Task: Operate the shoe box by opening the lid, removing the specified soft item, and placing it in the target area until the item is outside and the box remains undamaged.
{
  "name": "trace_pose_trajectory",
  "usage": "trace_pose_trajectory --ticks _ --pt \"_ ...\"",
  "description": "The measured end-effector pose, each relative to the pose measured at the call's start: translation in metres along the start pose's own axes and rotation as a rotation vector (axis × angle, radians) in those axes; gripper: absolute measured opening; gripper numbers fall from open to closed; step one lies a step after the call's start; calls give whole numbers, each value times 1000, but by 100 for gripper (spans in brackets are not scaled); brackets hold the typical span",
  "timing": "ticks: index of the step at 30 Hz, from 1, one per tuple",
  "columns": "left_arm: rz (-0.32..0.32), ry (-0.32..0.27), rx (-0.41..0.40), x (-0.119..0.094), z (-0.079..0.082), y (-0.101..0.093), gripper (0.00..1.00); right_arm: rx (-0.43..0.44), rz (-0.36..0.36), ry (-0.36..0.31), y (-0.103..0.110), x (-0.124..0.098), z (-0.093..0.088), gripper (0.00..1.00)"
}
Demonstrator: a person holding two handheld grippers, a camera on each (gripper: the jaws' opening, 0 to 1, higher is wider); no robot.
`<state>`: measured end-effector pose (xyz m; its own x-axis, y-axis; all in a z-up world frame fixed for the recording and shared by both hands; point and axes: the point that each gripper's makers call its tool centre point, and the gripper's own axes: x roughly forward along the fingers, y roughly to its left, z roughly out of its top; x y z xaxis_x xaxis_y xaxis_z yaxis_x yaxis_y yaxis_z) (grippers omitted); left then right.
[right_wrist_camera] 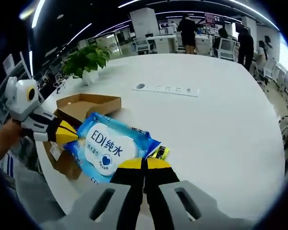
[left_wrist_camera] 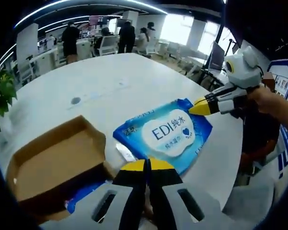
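Note:
A blue wet-wipes pack point(left_wrist_camera: 168, 134) with a white label hangs just above the white table, stretched between both grippers. My left gripper point(left_wrist_camera: 146, 165) is shut on the pack's near edge; in the right gripper view it point(right_wrist_camera: 67, 132) reaches in from the left and pinches the pack point(right_wrist_camera: 108, 146). My right gripper point(right_wrist_camera: 144, 164) is shut on the opposite edge, and in the left gripper view it point(left_wrist_camera: 201, 106) grips the far right corner. The open cardboard shoe box point(left_wrist_camera: 53, 158) lies empty beside the pack, its brown inside showing point(right_wrist_camera: 86, 103).
A potted plant point(right_wrist_camera: 89, 57) stands past the box near the table's edge. A white power strip point(right_wrist_camera: 165, 88) lies mid-table. A small yellow-black thing point(right_wrist_camera: 159, 152) peeks from under the pack. People point(left_wrist_camera: 69, 40) stand at desks far behind. The white table point(left_wrist_camera: 134, 81) stretches wide.

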<state>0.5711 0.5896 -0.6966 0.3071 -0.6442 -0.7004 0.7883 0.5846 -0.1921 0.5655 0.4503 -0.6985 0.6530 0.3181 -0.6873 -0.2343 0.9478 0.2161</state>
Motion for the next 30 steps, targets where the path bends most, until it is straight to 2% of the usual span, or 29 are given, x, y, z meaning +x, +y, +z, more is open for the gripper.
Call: trace_pose_trajectory --ticks 14,30 --pt "27 130 151 22 -16 5 0 -2 -12 42 -13 32 -19 0" --pt "42 192 223 37 -24 7 0 20 -43 51 -21 51 -33 0"
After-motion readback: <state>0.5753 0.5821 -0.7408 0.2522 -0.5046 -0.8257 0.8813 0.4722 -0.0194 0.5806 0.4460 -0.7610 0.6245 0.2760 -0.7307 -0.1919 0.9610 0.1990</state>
